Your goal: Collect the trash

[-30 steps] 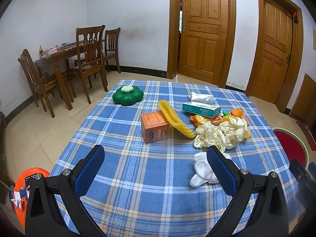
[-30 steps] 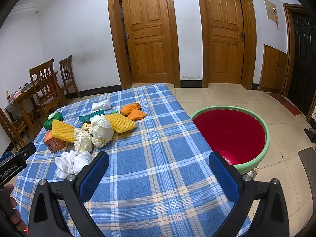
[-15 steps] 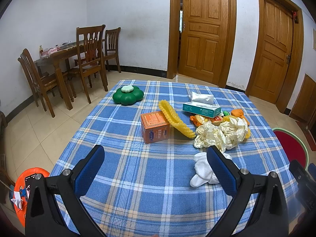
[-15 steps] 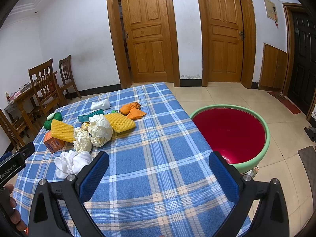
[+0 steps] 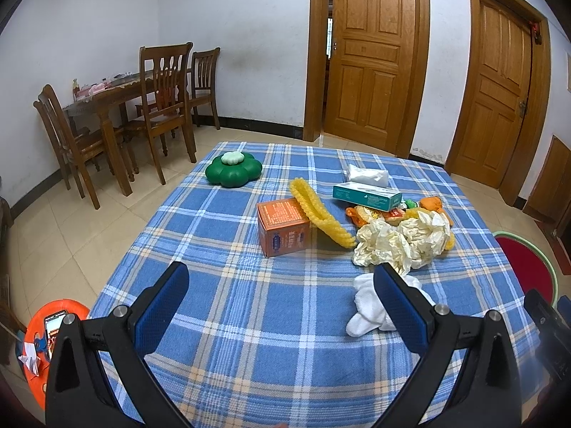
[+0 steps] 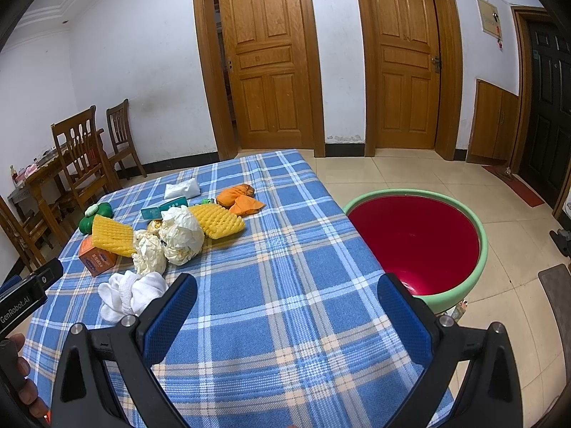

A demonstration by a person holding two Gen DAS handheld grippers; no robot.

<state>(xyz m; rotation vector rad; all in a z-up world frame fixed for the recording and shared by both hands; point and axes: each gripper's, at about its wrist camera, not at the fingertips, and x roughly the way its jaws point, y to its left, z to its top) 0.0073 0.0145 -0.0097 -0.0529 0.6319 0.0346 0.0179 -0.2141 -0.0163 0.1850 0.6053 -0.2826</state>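
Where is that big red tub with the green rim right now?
The red tub stands on the floor just off the table's right edge in the right wrist view; in the left wrist view only a sliver shows at the far right.
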